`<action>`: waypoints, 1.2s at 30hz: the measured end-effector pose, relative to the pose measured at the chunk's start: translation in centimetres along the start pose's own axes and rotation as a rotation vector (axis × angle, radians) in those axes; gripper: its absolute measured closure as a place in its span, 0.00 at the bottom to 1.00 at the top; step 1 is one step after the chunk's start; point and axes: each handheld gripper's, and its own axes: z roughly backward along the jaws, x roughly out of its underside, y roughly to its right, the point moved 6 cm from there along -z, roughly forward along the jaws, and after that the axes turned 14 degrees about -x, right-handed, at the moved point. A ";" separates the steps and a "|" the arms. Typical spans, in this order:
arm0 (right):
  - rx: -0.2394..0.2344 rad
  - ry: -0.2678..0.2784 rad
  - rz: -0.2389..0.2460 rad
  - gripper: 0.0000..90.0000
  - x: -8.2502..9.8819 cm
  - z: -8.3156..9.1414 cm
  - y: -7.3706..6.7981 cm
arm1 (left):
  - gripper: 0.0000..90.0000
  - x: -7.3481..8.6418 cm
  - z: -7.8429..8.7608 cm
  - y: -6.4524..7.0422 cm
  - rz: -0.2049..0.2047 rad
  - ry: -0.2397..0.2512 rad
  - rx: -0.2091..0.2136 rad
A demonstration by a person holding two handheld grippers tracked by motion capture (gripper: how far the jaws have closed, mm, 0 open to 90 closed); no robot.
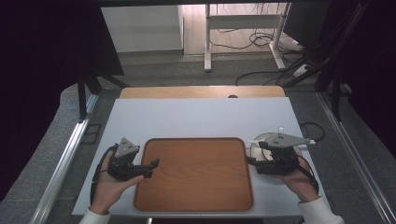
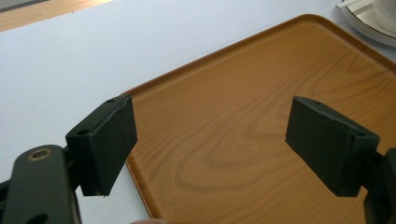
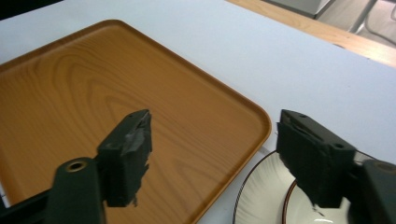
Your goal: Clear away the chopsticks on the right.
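A brown wooden tray (image 1: pixel 194 175) lies empty on the white table (image 1: pixel 201 116) near its front edge. My left gripper (image 1: pixel 152 167) hovers at the tray's left rim and points right; in the left gripper view its jaws (image 2: pixel 210 135) stand open with nothing between them over the tray (image 2: pixel 243 116). My right gripper (image 1: pixel 256 154) sits at the tray's right rim, above a white plate (image 1: pixel 259 140). In the right gripper view its jaws (image 3: pixel 215 149) stand open and empty over the tray corner (image 3: pixel 233 121) and the dark-rimmed plate (image 3: pixel 266 196).
A white object (image 2: pixel 385 11) stands on the plate (image 2: pixel 364 21) in the left gripper view. A bare wooden strip (image 1: pixel 201 92) runs along the table's far edge. Beyond it, a desk frame (image 1: pixel 243 28) and cables (image 1: pixel 261 74) lie on the floor.
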 end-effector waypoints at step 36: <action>0.227 -0.100 -0.072 0.90 0.2 7.1 9.1 | 0.19 0.1 -0.5 0.4 -0.010 -0.013 0.011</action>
